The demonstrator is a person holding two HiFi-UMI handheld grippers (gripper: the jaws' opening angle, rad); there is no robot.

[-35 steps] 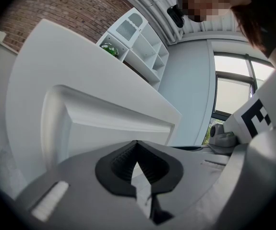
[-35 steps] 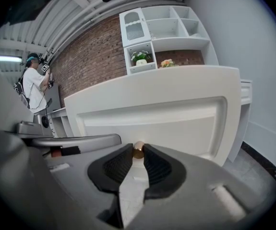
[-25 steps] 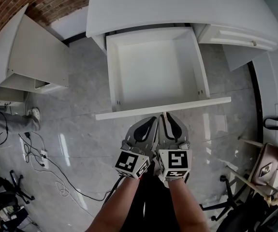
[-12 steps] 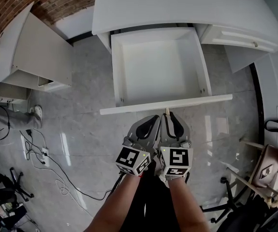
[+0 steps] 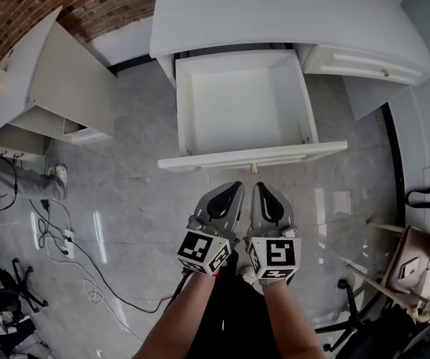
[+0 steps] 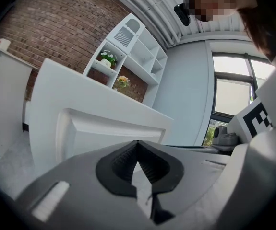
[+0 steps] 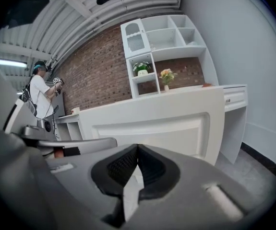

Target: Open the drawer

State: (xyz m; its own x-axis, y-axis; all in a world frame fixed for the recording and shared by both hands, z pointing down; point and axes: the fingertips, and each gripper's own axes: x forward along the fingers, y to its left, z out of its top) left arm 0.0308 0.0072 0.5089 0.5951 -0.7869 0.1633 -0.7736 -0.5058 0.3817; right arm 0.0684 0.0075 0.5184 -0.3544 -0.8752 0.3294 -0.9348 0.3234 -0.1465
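The white drawer (image 5: 241, 103) stands pulled out from under the desk, and its inside is empty. Its front panel (image 5: 252, 156) carries a small knob (image 5: 254, 168). Both grippers hang side by side just short of that knob and touch nothing. My left gripper (image 5: 235, 187) is shut with nothing held. My right gripper (image 5: 259, 187) has just been closing and is shut on nothing. The drawer front (image 6: 109, 128) fills the left gripper view beyond the met jaws of the left gripper (image 6: 138, 143). In the right gripper view the drawer front (image 7: 152, 123) lies past the right gripper (image 7: 138, 147).
The desk top (image 5: 274, 10) overhangs the drawer, with a closed drawer (image 5: 364, 62) to its right. A white cabinet with an open door (image 5: 57, 81) stands at left. Cables (image 5: 65, 253) trail over the grey floor. A chair (image 5: 409, 264) is at right. A person (image 7: 39, 97) stands far off.
The right gripper's tips were at the drawer knob; now they have drawn back from it and closed. The left gripper stays beside it.
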